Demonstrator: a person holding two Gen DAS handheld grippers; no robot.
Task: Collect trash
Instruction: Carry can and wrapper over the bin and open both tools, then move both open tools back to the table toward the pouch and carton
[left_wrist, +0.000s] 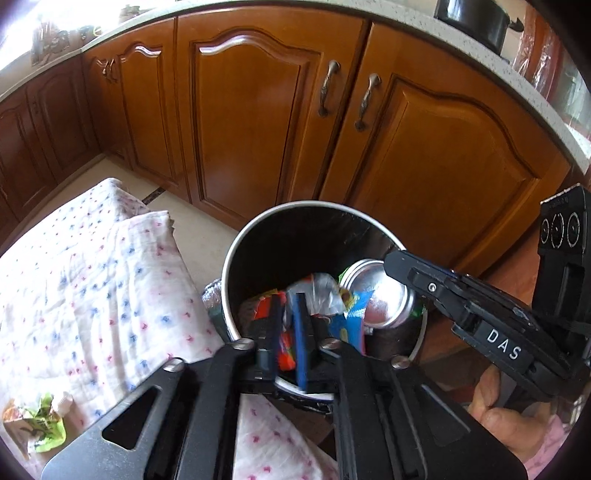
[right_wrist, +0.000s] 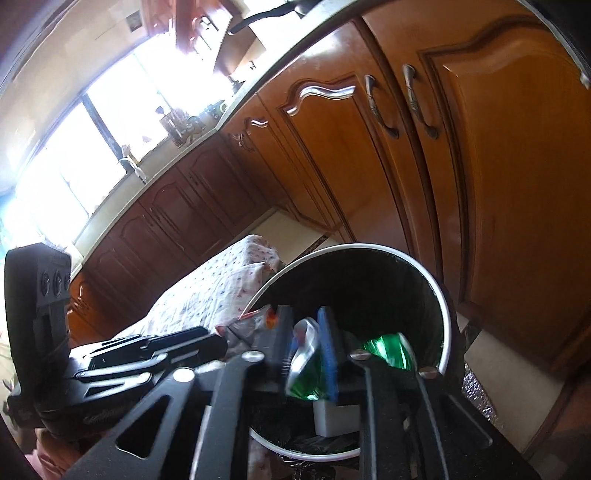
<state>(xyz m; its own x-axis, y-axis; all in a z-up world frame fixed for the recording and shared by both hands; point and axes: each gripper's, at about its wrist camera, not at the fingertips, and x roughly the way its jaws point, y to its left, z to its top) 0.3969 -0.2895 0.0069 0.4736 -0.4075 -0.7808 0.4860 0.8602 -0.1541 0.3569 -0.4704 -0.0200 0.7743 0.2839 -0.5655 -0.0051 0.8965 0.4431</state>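
Green can (right_wrist: 306, 369) between right tool's fingers, crumpled wrapper (left_wrist: 37, 424) left view only

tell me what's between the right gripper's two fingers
A green drink can, blurred, sits between the fingers of the right gripper above the trash bin. It shows clearest in the right wrist view. Whether the pads press on it is unclear.

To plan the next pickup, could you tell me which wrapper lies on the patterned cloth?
The crumpled green wrapper on the patterned cloth; the orange wrapper and blue wrapper are at the bin mouth.
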